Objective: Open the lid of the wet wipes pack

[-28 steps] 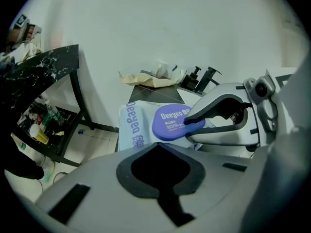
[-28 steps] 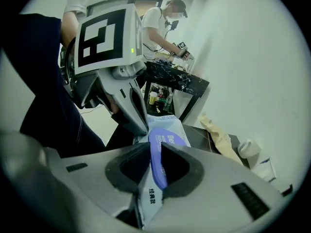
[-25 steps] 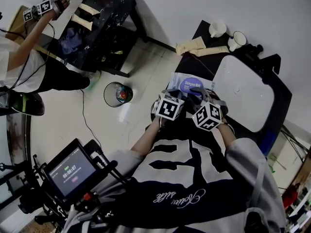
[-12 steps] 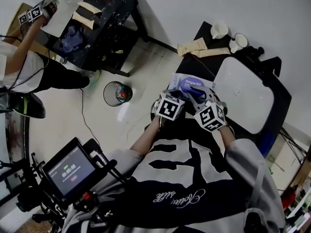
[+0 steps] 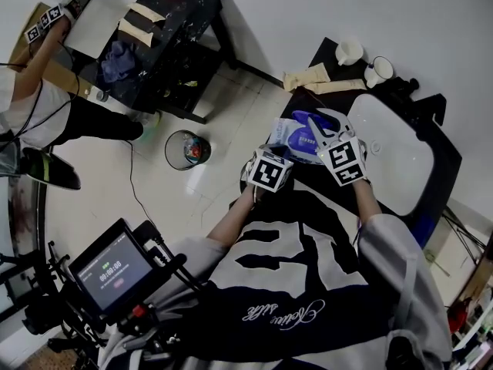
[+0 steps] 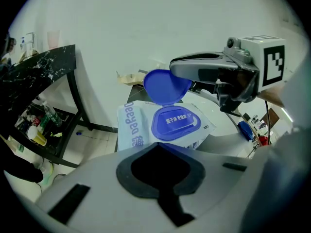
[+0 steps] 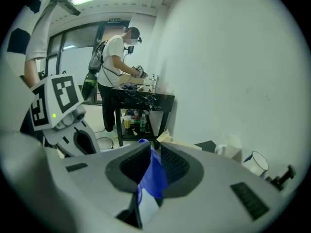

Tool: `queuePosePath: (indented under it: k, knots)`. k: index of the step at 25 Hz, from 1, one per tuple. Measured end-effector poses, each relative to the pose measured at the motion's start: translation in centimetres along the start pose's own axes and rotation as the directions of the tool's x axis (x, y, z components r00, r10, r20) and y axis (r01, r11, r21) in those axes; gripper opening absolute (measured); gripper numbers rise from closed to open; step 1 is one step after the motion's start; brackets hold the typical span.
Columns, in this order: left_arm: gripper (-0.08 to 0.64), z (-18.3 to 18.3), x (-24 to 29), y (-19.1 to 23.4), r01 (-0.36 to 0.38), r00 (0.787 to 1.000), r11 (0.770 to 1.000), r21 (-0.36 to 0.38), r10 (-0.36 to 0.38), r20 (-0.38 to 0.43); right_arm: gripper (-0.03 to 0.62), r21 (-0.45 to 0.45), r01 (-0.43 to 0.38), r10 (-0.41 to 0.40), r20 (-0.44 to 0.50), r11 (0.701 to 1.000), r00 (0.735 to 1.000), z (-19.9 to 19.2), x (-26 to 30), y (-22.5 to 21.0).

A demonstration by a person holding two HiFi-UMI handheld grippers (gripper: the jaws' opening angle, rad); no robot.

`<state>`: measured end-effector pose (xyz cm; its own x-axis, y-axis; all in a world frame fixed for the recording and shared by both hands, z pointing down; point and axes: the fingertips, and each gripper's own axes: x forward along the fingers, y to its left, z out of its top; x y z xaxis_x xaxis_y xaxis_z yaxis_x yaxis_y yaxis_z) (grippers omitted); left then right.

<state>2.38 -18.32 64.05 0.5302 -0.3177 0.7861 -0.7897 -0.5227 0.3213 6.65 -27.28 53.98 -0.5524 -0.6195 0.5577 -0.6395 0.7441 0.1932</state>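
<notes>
I have the right gripper (image 5: 316, 123) clamped on the blue lid (image 6: 166, 85) of the wet wipes pack (image 6: 141, 127). In the right gripper view the lid's thin edge runs straight up between the two closed pads. The lid stands raised and tilted back over the blue oval frame on the pack's top, hinged at the far side.

The pack lies flat on the black table (image 5: 327, 52), just beside the white tray (image 5: 389, 153). Its printed end points to my left.

My left gripper (image 6: 156, 147) has its jaws together, low at the pack's near edge. The pack begins right at their tips, but I cannot tell whether the edge is pinched or only touched.

The two grippers sit near each other, the right one reaching over the pack from the right.
</notes>
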Motion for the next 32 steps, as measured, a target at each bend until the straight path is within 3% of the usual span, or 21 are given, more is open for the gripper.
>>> queuePosePath:
  k: [8,18,25,32]
  knots:
    - [-0.002,0.5,0.1,0.2,0.007,1.000,1.000,-0.002,-0.007,0.026,0.064,0.094,0.030,-0.023,-0.068,0.995,0.997,-2.5,2.9,-3.6]
    - [-0.002,0.4,0.0,0.2,0.015,0.999,1.000,-0.020,-0.014,0.031,0.064,0.194,0.031,0.007,-0.192,0.980,0.981,-6.7,5.8,-4.4]
    - [-0.002,0.3,-0.2,0.1,0.022,1.000,0.999,-0.028,-0.021,0.023,0.064,0.222,0.056,-0.030,-0.119,0.973,0.992,-4.0,3.6,-4.4]
    - [-0.002,0.1,-0.1,-0.2,0.040,0.999,0.999,-0.014,-0.039,0.026,0.064,0.362,0.129,-0.129,-0.024,0.923,0.991,-1.9,-1.3,-4.9]
